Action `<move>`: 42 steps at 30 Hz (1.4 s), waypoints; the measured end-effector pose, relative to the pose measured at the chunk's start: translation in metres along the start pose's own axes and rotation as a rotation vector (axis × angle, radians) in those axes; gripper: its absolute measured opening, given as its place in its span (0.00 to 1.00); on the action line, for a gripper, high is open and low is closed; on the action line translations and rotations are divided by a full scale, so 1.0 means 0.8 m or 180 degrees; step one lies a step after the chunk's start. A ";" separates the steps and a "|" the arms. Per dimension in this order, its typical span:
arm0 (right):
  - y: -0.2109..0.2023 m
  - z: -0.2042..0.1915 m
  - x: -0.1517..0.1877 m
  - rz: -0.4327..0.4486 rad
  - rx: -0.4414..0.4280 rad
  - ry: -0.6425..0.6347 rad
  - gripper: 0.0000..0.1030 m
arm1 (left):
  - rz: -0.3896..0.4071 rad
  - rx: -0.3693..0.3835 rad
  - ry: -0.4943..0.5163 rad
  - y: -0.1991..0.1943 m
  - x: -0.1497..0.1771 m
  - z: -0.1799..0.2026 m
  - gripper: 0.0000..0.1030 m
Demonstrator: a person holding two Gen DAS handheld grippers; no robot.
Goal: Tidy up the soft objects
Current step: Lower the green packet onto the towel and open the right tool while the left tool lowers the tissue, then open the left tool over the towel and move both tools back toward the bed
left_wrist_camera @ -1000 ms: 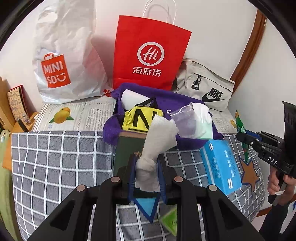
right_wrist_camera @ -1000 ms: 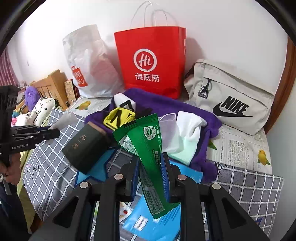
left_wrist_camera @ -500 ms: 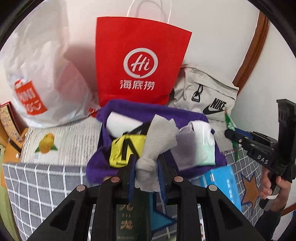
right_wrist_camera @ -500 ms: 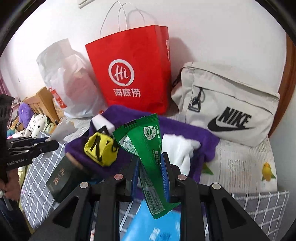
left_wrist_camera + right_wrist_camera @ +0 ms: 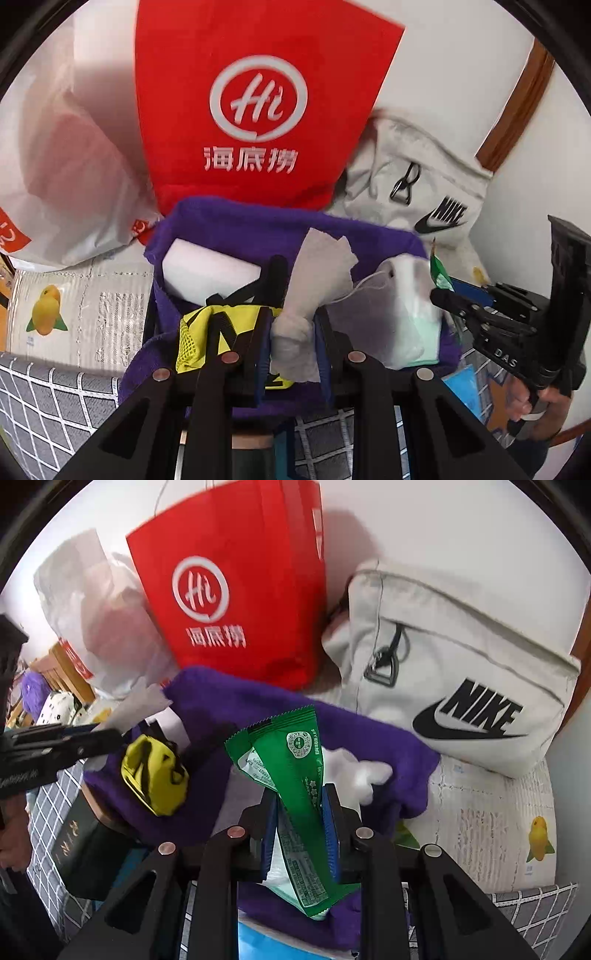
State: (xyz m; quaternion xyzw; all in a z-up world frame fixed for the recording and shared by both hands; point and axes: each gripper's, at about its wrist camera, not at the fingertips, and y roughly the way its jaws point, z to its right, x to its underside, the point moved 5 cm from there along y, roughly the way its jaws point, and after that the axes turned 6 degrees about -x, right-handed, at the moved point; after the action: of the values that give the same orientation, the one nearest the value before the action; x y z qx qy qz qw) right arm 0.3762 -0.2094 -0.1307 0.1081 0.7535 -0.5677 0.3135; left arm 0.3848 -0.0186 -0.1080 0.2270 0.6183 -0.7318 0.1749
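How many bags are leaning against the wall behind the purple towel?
3: a white plastic bag at the left, a red paper bag in the middle, and a beige Nike bag at the right. Others may be hidden behind them.

Bed's got a grey checked cover [image 5: 55, 398] near, fruit-print mat [image 5: 92, 306] far; purple towel [image 5: 258, 709], red bag [image 5: 240, 590], Nike pouch [image 5: 461, 672] sit on it.
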 end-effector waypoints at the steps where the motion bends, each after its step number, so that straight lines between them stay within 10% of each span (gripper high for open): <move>1: 0.006 0.002 0.004 -0.0084 -0.0020 -0.0005 0.23 | 0.0010 0.0013 0.0015 0.002 0.000 0.001 0.21; 23: 0.026 0.003 0.015 -0.0289 -0.0088 0.0000 0.57 | -0.0182 0.0080 -0.0062 0.041 0.011 0.001 0.21; 42: 0.019 0.013 0.015 -0.0250 -0.0147 0.0136 0.57 | -0.0420 0.0134 -0.0004 0.068 0.022 0.013 0.32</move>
State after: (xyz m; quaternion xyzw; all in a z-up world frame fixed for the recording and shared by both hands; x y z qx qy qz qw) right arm 0.3784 -0.2166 -0.1518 0.0832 0.7765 -0.5597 0.2772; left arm 0.3981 -0.0380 -0.1615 0.1890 0.6163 -0.7547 0.1219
